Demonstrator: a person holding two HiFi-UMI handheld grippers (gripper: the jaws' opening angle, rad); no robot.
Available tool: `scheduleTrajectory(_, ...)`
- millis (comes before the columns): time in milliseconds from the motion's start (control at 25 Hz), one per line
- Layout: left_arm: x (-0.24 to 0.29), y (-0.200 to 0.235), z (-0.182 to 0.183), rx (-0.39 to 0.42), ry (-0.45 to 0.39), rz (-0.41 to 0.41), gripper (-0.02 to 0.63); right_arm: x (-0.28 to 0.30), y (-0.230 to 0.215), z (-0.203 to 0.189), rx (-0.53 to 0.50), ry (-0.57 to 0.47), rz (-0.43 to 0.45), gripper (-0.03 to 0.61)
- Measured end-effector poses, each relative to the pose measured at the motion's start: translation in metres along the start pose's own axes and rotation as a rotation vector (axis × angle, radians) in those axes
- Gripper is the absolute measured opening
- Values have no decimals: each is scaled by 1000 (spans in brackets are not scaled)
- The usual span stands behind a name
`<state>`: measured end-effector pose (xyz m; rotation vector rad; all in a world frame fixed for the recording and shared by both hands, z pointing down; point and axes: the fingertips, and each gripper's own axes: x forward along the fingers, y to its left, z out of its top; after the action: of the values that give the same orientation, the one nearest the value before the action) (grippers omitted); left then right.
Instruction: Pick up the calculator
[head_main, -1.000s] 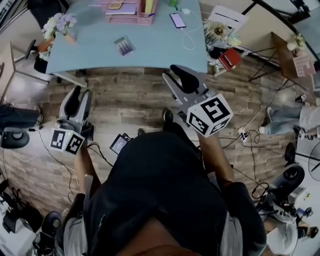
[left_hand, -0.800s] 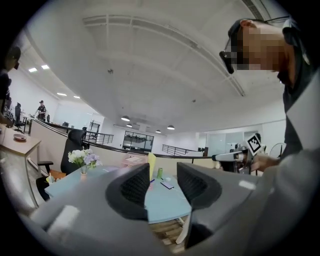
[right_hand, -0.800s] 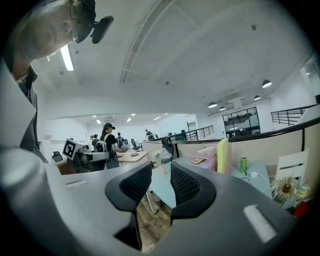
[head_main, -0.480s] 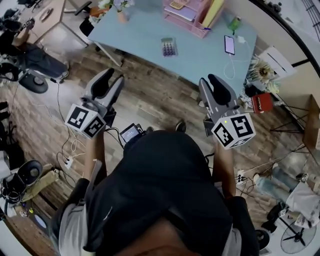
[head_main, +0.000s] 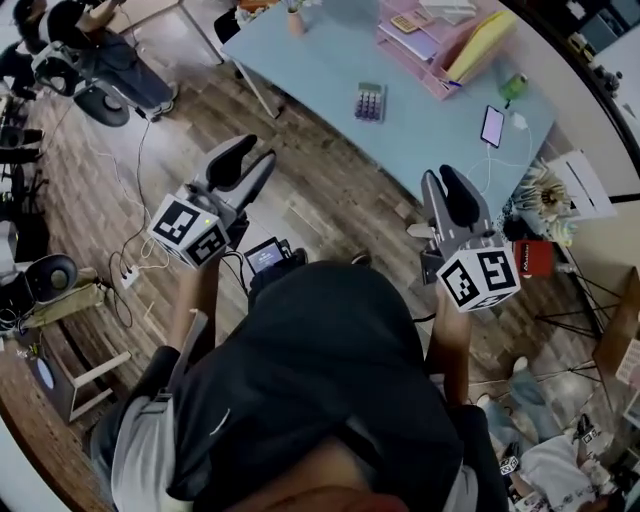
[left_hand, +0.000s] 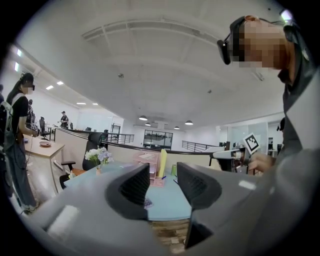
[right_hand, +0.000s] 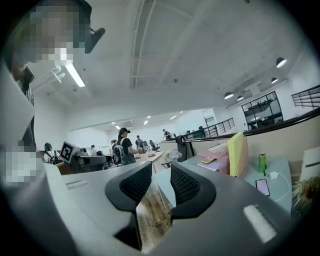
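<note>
The calculator (head_main: 370, 101), small and grey with coloured keys, lies flat on the light blue table (head_main: 330, 60) near its front edge. Both grippers hang over the wooden floor, short of the table and apart from the calculator. My left gripper (head_main: 250, 160) is open, and nothing lies between its jaws in the left gripper view (left_hand: 161, 182). My right gripper (head_main: 441, 180) stands lower right of the calculator. Its jaws are open by a narrow gap and hold nothing (right_hand: 161, 182).
On the table stand a pink organiser (head_main: 440, 40), a green bottle (head_main: 513, 87), a phone (head_main: 492, 126) on a white cable and a flower vase (head_main: 293, 15). A seated person (head_main: 100, 50) is at the far left. Cables (head_main: 130, 270) cross the floor.
The head view has swung, so the table and calculator now sit further up and to the right. Both grippers stay held in front of the person, empty, the left one higher than before.
</note>
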<state>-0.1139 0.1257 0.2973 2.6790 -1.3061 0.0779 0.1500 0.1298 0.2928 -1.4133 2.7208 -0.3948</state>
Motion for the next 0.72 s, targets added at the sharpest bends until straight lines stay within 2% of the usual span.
scheduleTrajectory(200,7,-12,-1,3,11,35,221,-3,-16,3,9,2,29,98)
scheduleTrajectory(720,47,-33,-2,29,40,19,221,-14,-61,2,39,-17,25,98)
